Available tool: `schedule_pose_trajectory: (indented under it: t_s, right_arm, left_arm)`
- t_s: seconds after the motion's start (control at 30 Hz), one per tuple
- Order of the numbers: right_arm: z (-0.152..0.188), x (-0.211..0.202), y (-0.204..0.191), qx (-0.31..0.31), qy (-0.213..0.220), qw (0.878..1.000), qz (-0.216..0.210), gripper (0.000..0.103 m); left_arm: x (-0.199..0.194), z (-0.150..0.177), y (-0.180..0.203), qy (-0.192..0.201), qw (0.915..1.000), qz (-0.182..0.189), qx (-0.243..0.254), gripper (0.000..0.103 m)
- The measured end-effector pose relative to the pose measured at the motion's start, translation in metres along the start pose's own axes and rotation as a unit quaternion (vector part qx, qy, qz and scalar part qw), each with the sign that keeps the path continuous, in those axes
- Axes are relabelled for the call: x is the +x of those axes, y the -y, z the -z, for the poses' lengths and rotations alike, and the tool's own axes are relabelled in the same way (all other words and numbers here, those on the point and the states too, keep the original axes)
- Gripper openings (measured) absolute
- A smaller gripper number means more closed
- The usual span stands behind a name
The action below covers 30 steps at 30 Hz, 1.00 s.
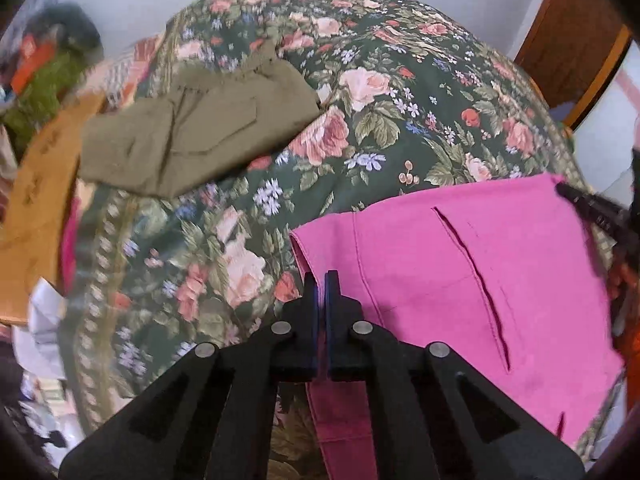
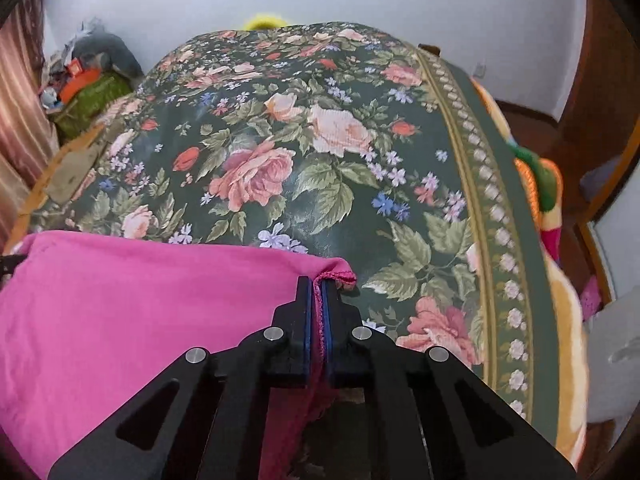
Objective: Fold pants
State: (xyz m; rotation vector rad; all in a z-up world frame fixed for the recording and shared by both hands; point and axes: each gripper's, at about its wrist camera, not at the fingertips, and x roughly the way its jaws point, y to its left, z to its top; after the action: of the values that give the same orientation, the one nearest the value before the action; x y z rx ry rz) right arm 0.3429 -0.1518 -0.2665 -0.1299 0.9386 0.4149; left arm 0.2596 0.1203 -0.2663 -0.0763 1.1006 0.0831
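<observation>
Both fingers (image 1: pixel 321 280) (image 2: pixel 317 286) pinch pink pants (image 1: pixel 460 272) edges.

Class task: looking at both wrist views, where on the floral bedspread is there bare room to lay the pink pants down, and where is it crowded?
Free: the floral bedspread beyond the pink pants, up to its bordered right edge. Also a strip between the pink pants and the folded olive pants. Crowded: the far left, with the olive pants, an orange cloth and clutter at the corner.
</observation>
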Motion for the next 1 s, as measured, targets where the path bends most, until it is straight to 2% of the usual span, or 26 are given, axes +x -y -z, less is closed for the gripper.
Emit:
schedule_pose_trajectory:
  t_s: [0.1, 0.2, 0.27, 0.33, 0.37, 0.43, 0.5, 0.53, 0.63, 0.73, 0.9, 0.93, 1.0]
  right_arm:
    - [-0.005, -0.006, 0.001, 0.007, -0.013, 1.000, 0.003, 0.006]
    - [-0.010, -0.028, 0.000, 0.008, -0.008, 1.000, 0.013, 0.016]
    - [-0.011, -0.043, -0.004, 0.005, 0.001, 1.000, 0.007, 0.042]
    - [-0.012, -0.061, -0.010, 0.003, 0.017, 1.000, -0.005, 0.054]
    - [-0.013, -0.067, -0.014, 0.000, 0.023, 1.000, -0.011, 0.054]
    - [-0.014, -0.078, -0.025, -0.009, 0.026, 0.999, -0.028, 0.055]
    - [-0.014, -0.084, -0.036, -0.010, 0.025, 0.998, -0.048, 0.069]
    - [-0.013, -0.085, -0.044, -0.009, 0.024, 0.998, -0.063, 0.080]
    - [-0.008, -0.080, -0.067, -0.024, 0.012, 0.996, -0.089, 0.082]
    - [0.004, -0.064, -0.088, -0.045, -0.020, 0.994, -0.099, 0.082]
    - [0.029, -0.026, -0.103, -0.057, -0.095, 0.988, -0.104, 0.082]
    - [0.035, -0.022, -0.104, -0.060, -0.100, 0.988, -0.100, 0.082]
    - [0.041, -0.026, -0.109, -0.088, -0.093, 0.988, -0.089, 0.082]
  left_arm:
    - [-0.004, -0.003, 0.002, 0.000, 0.9998, -0.017, 0.009, 0.004]
    - [-0.021, -0.005, 0.002, 0.013, 0.9994, -0.026, 0.021, 0.006]
    - [-0.034, -0.010, 0.004, 0.026, 0.9989, -0.030, 0.026, 0.008]
    - [-0.047, -0.016, 0.006, 0.040, 0.9985, -0.024, 0.027, 0.017]
    - [-0.052, -0.018, 0.008, 0.045, 0.9984, -0.020, 0.027, 0.020]
    - [-0.060, -0.025, 0.014, 0.056, 0.9980, -0.011, 0.026, 0.034]
    - [-0.064, -0.030, 0.024, 0.062, 0.9975, -0.004, 0.035, 0.042]
    - [-0.063, -0.034, 0.032, 0.059, 0.9972, 0.001, 0.045, 0.048]
    - [-0.056, -0.038, 0.050, 0.048, 0.9969, 0.014, 0.061, 0.060]
    - [-0.039, -0.037, 0.066, 0.026, 0.9970, 0.021, 0.070, 0.060]
    - [0.000, -0.023, 0.083, -0.031, 0.9952, 0.010, 0.092, 0.064]
    - [0.007, -0.016, 0.085, -0.035, 0.9943, 0.002, 0.101, 0.065]
    - [0.002, -0.007, 0.086, -0.014, 0.9935, -0.007, 0.112, 0.072]
